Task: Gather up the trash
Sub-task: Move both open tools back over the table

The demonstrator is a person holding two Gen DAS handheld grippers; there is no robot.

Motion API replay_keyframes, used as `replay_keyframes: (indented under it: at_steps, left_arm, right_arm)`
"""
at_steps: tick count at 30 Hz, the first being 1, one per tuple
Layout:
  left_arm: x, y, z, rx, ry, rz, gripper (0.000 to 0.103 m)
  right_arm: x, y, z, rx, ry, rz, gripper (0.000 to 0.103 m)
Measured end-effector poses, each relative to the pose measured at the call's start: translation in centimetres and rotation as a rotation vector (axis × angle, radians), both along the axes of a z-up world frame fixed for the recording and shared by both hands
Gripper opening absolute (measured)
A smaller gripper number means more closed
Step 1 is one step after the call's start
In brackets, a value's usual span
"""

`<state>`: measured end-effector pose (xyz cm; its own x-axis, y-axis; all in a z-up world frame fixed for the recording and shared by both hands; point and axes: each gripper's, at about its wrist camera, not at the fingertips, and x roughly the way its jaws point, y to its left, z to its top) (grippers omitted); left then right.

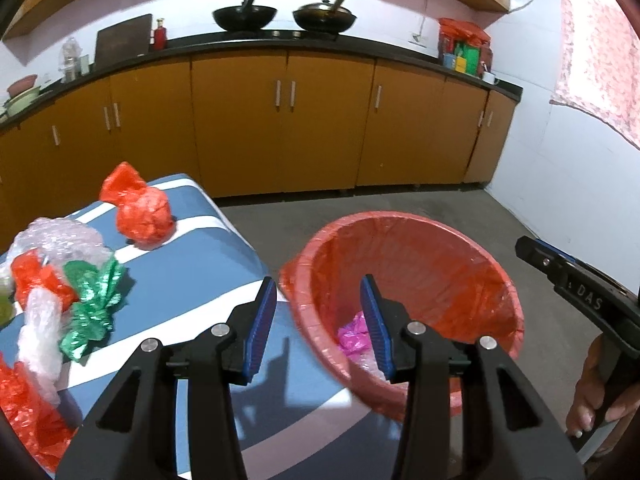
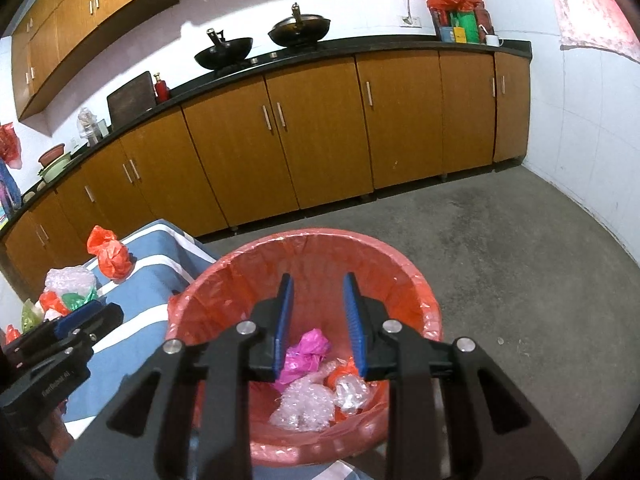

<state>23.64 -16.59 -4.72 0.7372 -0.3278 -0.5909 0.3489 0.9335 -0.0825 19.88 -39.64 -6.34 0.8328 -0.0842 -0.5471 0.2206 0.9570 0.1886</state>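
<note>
The remaining trash lies on the desk (image 1: 192,248), a surface with a blue-and-white striped cover, just left of the bin (image 1: 412,296). I count a knotted red plastic bag (image 1: 140,212) standing apart toward the far edge, and a loose cluster nearer me: a crumpled green foil wrapper (image 1: 94,308), bubble wrap (image 1: 52,240) and red film scraps (image 1: 28,280) touching one another. Already inside the red-lined bin are a pink plastic scrap (image 2: 306,354) and clear bubble wrap (image 2: 304,404).

Handling judgement: every piece looks very light, soft and compressible, with no fragile parts. The film is probably slippery and springs back after squeezing. I would take the red bag at its twisted neck or across a bunched fold, and the green wrapper at its pinched middle. The clustered pieces may drag one another along when one is lifted.

Left hand-held gripper (image 1: 320,328): jaws parted to a moderate gap, nothing between the pads, touching nothing. It hangs over the desk edge beside the bin rim.

Right hand-held gripper (image 2: 318,320): jaws parted narrowly, released, nothing between the pads. It points down into the bin mouth, above the discarded scraps and clear of them.
</note>
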Motion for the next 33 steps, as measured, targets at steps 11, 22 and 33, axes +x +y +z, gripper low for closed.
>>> replay_keyframes:
  at_steps: [11, 22, 33]
  left_arm:
    - [-3.0, 7.2, 3.3, -0.003, -0.105, 0.117, 0.05]
    - [-8.8, 23.1, 4.8, 0.056, -0.224, 0.488, 0.055]
    - [-12.7, 35.1, 1.4, 0.083, -0.153, 0.761, 0.058]
  right_arm:
    - [-0.1, 6.2, 1.7, -0.009, -0.01, 0.132, 0.027]
    - [-1.6, 22.3, 2.9, 0.041, -0.015, 0.466, 0.033]
    - [-3.5, 36.1, 1.8, -0.004, 0.021, 0.664, 0.058]
